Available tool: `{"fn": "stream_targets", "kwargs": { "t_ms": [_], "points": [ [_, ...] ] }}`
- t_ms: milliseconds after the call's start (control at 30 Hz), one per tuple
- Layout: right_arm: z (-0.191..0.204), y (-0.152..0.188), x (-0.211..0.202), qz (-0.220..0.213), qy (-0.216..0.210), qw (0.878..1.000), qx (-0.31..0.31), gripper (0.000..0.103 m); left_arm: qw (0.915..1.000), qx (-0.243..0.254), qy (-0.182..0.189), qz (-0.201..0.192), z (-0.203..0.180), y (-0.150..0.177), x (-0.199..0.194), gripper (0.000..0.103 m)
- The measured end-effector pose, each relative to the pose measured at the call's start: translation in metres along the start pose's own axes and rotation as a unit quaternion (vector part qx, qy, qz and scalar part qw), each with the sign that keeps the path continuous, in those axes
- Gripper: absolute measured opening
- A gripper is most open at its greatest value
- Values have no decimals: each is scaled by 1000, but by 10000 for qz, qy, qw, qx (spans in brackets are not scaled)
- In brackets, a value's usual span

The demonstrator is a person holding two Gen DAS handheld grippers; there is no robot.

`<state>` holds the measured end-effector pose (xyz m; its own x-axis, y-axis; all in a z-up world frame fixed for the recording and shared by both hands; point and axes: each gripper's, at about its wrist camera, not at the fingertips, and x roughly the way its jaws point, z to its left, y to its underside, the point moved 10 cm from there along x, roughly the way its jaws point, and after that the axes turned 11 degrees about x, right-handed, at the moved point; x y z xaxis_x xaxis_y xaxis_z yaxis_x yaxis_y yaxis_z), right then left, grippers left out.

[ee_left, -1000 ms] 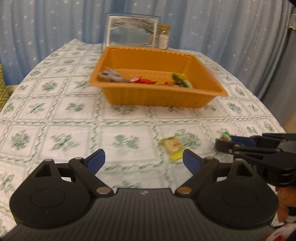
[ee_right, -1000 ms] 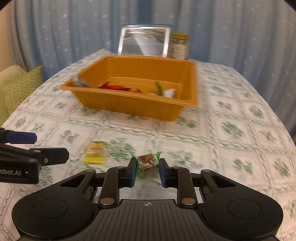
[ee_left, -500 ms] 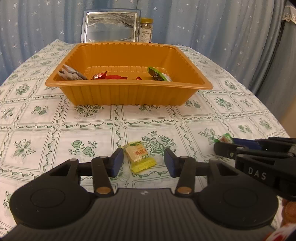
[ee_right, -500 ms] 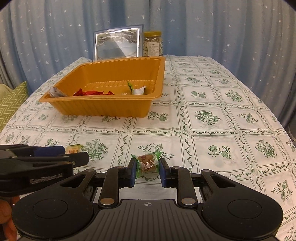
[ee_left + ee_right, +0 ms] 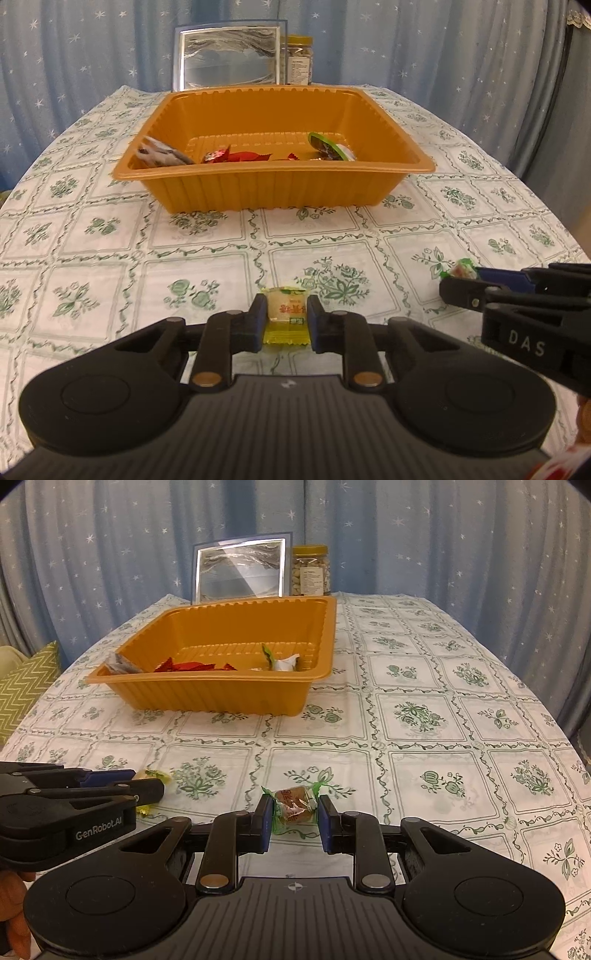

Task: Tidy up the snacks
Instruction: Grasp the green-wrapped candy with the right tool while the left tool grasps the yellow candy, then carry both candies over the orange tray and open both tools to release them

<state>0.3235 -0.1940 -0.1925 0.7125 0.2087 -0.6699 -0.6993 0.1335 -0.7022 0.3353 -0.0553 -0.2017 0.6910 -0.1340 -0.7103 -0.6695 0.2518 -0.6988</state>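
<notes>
My left gripper (image 5: 284, 321) is shut on a yellow wrapped snack (image 5: 287, 314) just above the tablecloth; it shows at the left of the right wrist view (image 5: 147, 786). My right gripper (image 5: 294, 814) is shut on a brown candy with green wrapper ends (image 5: 293, 803); it also shows in the left wrist view (image 5: 458, 277) with the candy's end (image 5: 460, 268). The orange tray (image 5: 280, 184) (image 5: 221, 698) stands farther back and holds a grey packet (image 5: 160, 155), red wrappers (image 5: 236, 156) and a green and white snack (image 5: 328, 147).
A framed picture (image 5: 242, 572) and a jar of nuts (image 5: 310, 570) stand behind the tray against a blue starred curtain. A zigzag cushion (image 5: 22, 690) lies off the table's left edge. The table edge curves away at the right (image 5: 561, 731).
My left gripper has moved in on the yellow snack and closed on it. My right gripper still holds the brown candy; both views have swung to face the tray.
</notes>
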Motion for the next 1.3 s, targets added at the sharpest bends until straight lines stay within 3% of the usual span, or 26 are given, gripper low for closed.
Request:
{"fn": "stream_targets", "kwargs": {
  "t_ms": [700, 1300],
  "points": [
    [53, 5, -64, -112, -253, 9996, -92, 26, 9992, -361, -35, -170, 24, -2, -91, 20],
    [64, -28, -87, -349, -258, 9990, -92, 26, 9986, -382, -101, -360, 41, -26, -117, 20]
  ]
}}
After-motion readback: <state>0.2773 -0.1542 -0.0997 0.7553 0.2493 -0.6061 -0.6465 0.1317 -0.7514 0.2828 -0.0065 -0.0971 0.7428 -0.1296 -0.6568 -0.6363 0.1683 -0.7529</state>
